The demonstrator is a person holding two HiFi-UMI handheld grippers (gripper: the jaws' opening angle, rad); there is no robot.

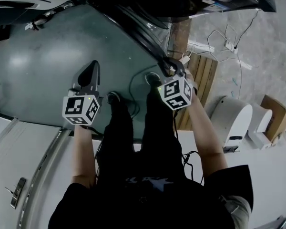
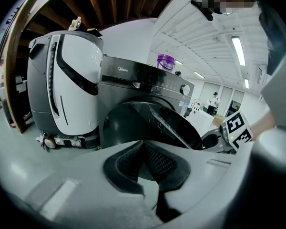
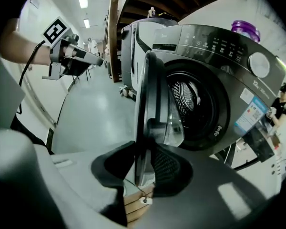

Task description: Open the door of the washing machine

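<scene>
- Right gripper clamps the door edge, swung out from the washing machine.
- Door likely stiff, hinged and slick, so grip its rim.
- Left gripper is closed and empty.

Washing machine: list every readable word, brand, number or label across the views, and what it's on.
"Midea": on the glossy black control panel of the dark grey washing machine, left gripper view; small, likely reading.
"12": beside the round silver dial, right gripper view; characters after it blur.
Blue-and-white sticker: print too small.
Panel icons: too small.
Short word on the black porthole rim: blurred.
</scene>
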